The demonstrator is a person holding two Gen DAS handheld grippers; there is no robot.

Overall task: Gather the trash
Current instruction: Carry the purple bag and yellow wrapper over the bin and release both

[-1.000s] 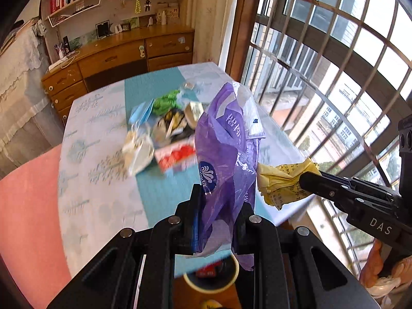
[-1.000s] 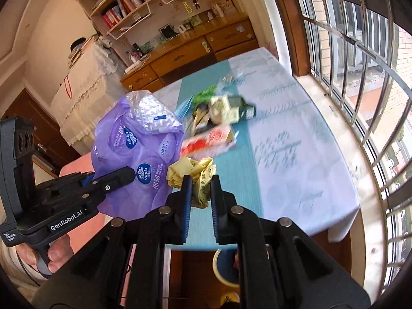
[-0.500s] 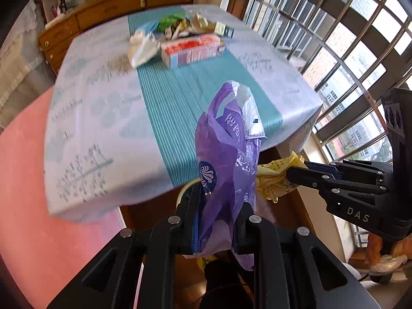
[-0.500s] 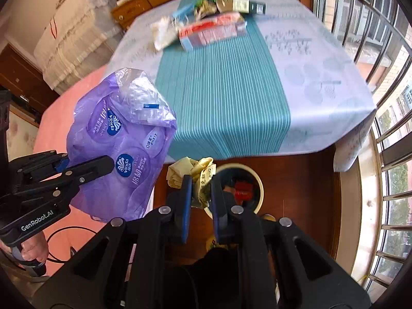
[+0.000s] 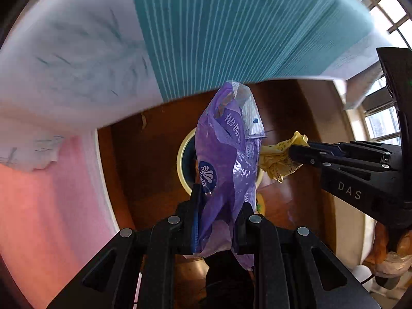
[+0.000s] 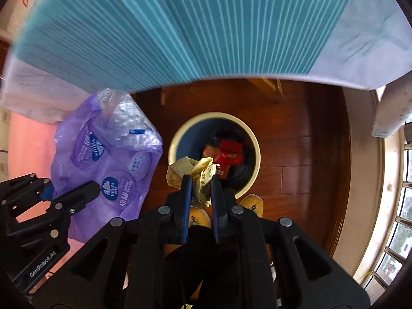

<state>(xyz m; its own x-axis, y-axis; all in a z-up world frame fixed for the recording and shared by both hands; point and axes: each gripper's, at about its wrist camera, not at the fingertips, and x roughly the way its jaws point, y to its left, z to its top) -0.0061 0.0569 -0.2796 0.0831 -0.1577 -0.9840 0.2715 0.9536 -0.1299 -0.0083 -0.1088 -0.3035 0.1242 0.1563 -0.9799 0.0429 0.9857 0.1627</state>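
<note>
The purple bag [image 5: 226, 159] is thin, shiny, crinkly plastic. The yellow wrapper [image 6: 199, 172] looks like crumpled paper. The floor [image 6: 296, 139] is smooth, glossy brown wood. The tablecloth [image 6: 180, 25] is soft striped cloth.

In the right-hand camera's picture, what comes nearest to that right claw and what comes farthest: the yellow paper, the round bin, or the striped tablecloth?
1. The yellow paper, pinched in the right gripper itself, at centre.
2. The round bin, on the floor just beyond and below, holding a red wrapper.
3. The striped tablecloth, across the top of the view, farthest.
</note>
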